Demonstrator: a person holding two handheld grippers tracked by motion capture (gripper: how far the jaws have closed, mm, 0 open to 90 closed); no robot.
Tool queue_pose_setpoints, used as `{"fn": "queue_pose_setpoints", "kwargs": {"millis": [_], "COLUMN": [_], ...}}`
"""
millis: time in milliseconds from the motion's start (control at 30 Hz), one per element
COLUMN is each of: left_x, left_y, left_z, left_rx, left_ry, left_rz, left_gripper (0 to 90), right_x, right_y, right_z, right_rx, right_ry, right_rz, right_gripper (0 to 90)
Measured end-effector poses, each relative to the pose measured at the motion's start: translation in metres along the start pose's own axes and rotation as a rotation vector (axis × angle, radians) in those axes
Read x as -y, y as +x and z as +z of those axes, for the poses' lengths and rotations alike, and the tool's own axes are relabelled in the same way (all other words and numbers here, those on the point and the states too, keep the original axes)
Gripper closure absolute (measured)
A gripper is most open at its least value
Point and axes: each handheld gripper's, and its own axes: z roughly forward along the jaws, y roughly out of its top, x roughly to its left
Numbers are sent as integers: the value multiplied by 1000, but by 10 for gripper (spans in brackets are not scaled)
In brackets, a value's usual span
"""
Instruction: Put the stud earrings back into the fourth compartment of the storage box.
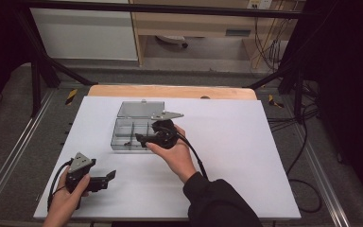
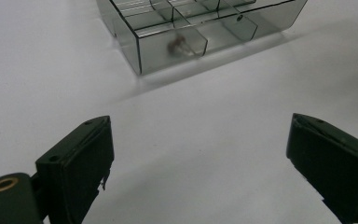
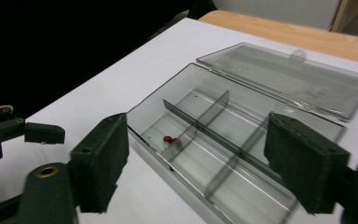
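Observation:
A clear grey compartment box [image 1: 123,137] lies on the white table, its lid [image 1: 141,109] folded back flat behind it. A small reddish object [image 3: 168,139] rests in one near compartment, and it appears as a blurred brownish object [image 2: 179,44] in the left gripper view. My right gripper [image 1: 139,139] hovers at the box's near right side, jaws open, with nothing between them. In the right gripper view my right gripper [image 3: 198,123] frames the box [image 3: 168,161] and lid [image 3: 289,79]. My left gripper [image 1: 108,178] sits at the front left, open and empty. In its own view my left gripper [image 2: 200,126] points at the box [image 2: 135,42].
The white sheet [image 1: 236,151] covers the table, with a wooden strip [image 1: 170,91] at its far edge. A black frame and metal rails run along both sides. Cables [image 1: 307,142] lie on the floor to the right. The right gripper's cable [image 1: 196,158] trails along the forearm.

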Motion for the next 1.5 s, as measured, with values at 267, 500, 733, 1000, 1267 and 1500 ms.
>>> {"fn": "queue_pose_setpoints", "kwargs": {"millis": [267,500,733,1000,1267,1500], "left_x": [1,0,2,3,9,8], "left_y": [0,-1,2,9,11,12], "left_z": [0,-1,-6,-16,-24,-25], "left_rx": [-2,7,-8,11,8,8], "left_ry": [-10,-29,-59,-137,-158,-175], "left_rz": [-10,-12,-38,-114,-100,-86], "left_gripper": [77,77,80,87,83,84], "right_x": [16,42,72,96,130,146], "right_y": [-20,-49,-76,-96,-111,-122], "right_z": [-50,-97,-141,-188,-215,-224], "right_rx": [57,145,181,268,332,375], "right_ry": [-51,-72,-115,-146,-199,-227], "right_rz": [-41,-65,-7,-15,41,82], "right_gripper": [77,66,71,87,49,57]}}
